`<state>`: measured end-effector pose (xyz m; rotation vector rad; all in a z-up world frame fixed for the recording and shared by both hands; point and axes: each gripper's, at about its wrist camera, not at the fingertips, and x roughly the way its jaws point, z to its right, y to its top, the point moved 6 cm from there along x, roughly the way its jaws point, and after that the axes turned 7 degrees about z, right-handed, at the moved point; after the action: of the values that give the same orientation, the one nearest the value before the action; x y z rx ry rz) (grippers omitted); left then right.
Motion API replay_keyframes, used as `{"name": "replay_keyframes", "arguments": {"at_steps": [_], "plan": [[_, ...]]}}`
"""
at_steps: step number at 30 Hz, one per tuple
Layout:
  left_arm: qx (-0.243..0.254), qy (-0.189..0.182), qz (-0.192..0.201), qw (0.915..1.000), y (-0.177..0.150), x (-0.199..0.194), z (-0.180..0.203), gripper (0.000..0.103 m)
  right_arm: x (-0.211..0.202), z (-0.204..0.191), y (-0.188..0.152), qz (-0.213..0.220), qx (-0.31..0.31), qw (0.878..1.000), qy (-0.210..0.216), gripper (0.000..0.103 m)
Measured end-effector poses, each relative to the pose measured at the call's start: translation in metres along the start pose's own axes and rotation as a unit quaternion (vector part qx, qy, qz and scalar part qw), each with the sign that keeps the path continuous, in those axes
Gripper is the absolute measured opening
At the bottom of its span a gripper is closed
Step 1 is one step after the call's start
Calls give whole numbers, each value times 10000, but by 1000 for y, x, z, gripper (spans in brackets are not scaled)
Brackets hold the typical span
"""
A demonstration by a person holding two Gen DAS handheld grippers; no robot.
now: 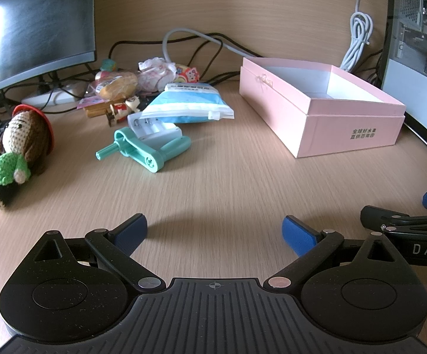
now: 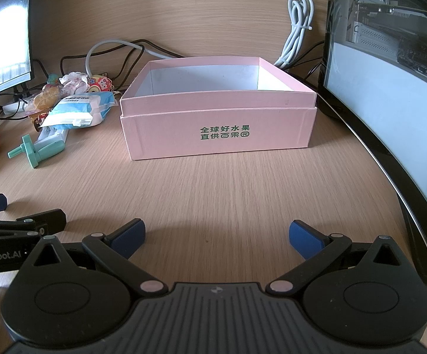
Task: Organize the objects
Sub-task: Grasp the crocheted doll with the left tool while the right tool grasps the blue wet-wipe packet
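The pink box [image 2: 218, 135] sits open on the wooden surface [image 2: 213, 188], a heap of small things beside it topped by a blue pouch [image 1: 184, 103], while left tongs [image 1: 215, 233] and right tongs [image 2: 217, 236] hover wide, holding nothing.

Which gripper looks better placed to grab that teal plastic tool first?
Probably the left gripper: it is open and the teal tool lies just ahead of it. The right gripper, also open, faces the pink box, with the tool far to its left.

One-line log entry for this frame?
left gripper: open, empty | right gripper: open, empty | pink box: empty | doll: on desk
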<state>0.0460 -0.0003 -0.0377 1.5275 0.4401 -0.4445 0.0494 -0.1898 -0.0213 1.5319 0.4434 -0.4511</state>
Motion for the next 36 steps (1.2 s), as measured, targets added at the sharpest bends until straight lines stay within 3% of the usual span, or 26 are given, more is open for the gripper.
{"name": "replay_keyframes", "arguments": {"at_steps": [7,9,12,14,16,18,20,23,30,33,36], "plan": [[-4,114,-14,9999,2,-2,-2,95,0,0,-1,-40,-26,10000,73,103],[-74,47,-82,9999,5,-6,-7,81,-1,1,1,-170,-81,9997,169,103],[-347,-160,21,9993,21,-23,-31,75,-1,1,1,-296,-94,9994,162,103],[-309,120,523,9981,41,-41,-65,76,-2,0,1,-354,-77,9993,128,103],[-198,667,997,9926,59,-53,-108,76,-1,1,1,-390,-70,9991,128,103],[-203,1114,946,9891,71,-47,-154,76,0,1,1,-418,-66,9990,126,103],[-412,1251,562,9897,75,-30,-190,75,0,1,2,-480,-42,9988,96,103],[-513,1143,13,9921,70,1,-221,75,2,0,4,-610,7,9981,11,103],[-188,378,-50,9991,70,36,-214,77,1,-18,11,-1140,199,9932,-139,103],[-71,119,-57,9999,66,45,-203,79,-13,-45,33,-800,-94,9967,-112,103],[-326,-73,-383,9987,60,59,-197,76,-22,-77,69,-347,-408,9984,175,103]]}}
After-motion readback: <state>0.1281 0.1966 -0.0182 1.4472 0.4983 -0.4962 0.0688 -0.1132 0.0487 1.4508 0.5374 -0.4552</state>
